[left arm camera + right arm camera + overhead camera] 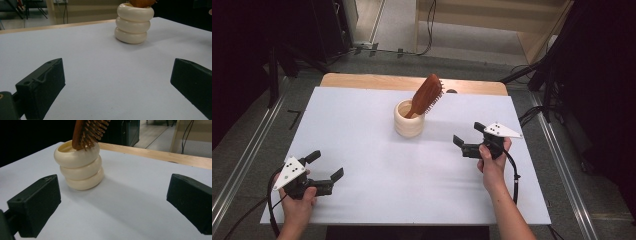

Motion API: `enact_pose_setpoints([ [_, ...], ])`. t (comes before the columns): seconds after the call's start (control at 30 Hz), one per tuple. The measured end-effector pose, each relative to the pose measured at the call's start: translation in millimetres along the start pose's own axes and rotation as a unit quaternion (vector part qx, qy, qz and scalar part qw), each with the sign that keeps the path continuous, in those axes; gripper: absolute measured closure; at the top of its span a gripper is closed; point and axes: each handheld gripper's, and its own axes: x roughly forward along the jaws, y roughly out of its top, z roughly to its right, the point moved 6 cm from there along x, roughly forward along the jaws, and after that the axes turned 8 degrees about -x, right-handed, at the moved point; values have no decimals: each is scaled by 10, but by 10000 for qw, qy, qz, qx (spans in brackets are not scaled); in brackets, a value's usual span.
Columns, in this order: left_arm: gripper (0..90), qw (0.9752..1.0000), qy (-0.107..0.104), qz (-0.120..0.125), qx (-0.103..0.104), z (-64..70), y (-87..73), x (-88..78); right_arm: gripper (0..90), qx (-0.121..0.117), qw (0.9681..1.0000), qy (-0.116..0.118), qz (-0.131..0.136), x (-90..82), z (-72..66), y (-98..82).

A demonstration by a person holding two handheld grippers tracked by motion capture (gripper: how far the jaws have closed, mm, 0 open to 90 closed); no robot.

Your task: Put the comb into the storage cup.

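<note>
White tabletop [362, 150], one, carrying all items. Cream ribbed holder [409, 120], one, three stacked rings, upright near the tabletop's far middle. Contents: one wooden hairbrush [427, 95], handle down inside the holder, bristled head leaning out over the rim. Right claw [468, 137], one, jaws spread, holding nothing, near the holder on its right side and apart from it. Left claw [325, 166], one, jaws spread, holding nothing, at the near left edge, well apart from holder and hairbrush.
</note>
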Motion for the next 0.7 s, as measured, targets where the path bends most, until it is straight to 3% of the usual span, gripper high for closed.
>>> enact_pose_setpoints([
  [0.7, 0, 10000, 10, -8, 28, 1, 0, -3, 0, 89, 9999, -132, -20, -281, 151, -282],
])
